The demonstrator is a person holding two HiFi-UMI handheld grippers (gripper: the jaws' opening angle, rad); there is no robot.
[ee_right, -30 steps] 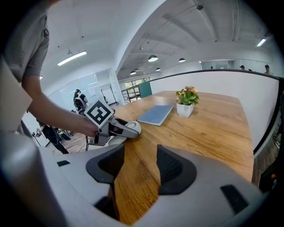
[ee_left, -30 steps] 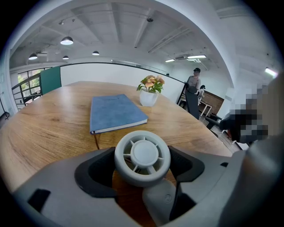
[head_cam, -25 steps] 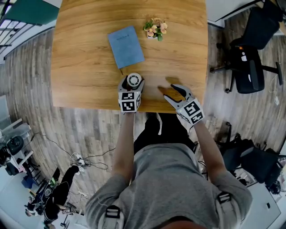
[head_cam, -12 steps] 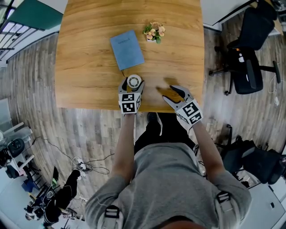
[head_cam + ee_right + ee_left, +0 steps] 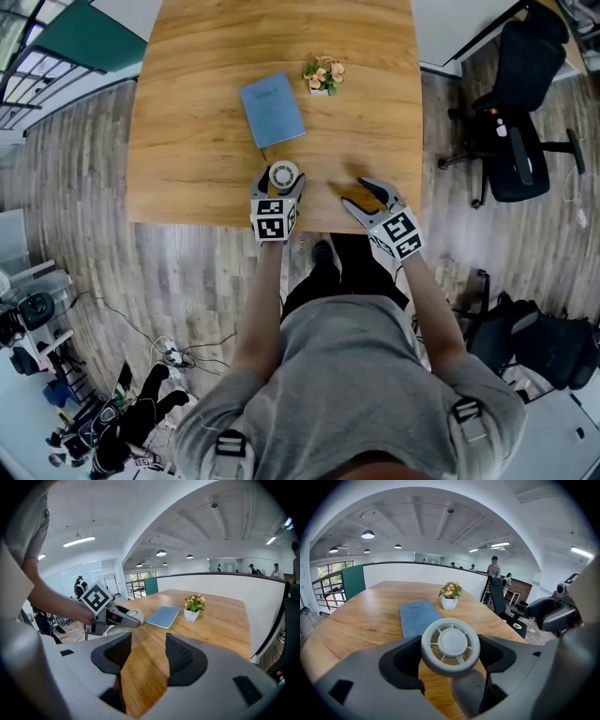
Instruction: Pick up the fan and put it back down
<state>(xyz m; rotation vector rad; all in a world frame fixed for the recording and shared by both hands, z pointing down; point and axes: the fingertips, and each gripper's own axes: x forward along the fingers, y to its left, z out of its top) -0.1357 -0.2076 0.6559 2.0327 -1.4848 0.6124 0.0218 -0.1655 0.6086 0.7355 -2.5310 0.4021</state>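
Holds the small white round-grilled fan (image 5: 284,174) by its head in the left tool (image 5: 449,660), pads pressed on either side of the rim. Has raised it over the last second: hangs now above the near edge of the long wooden surface (image 5: 197,112), apparently clear of it, short of the blue notebook (image 5: 272,111) and the potted flowers (image 5: 323,73). Carries the right tool (image 5: 148,656) alongside, spread and empty, likewise higher. Marks the pick-up half as likely done; leaves only lowering the fan back down.

Wooden table (image 5: 187,141), plank floor (image 5: 75,178), black office chair (image 5: 520,164)
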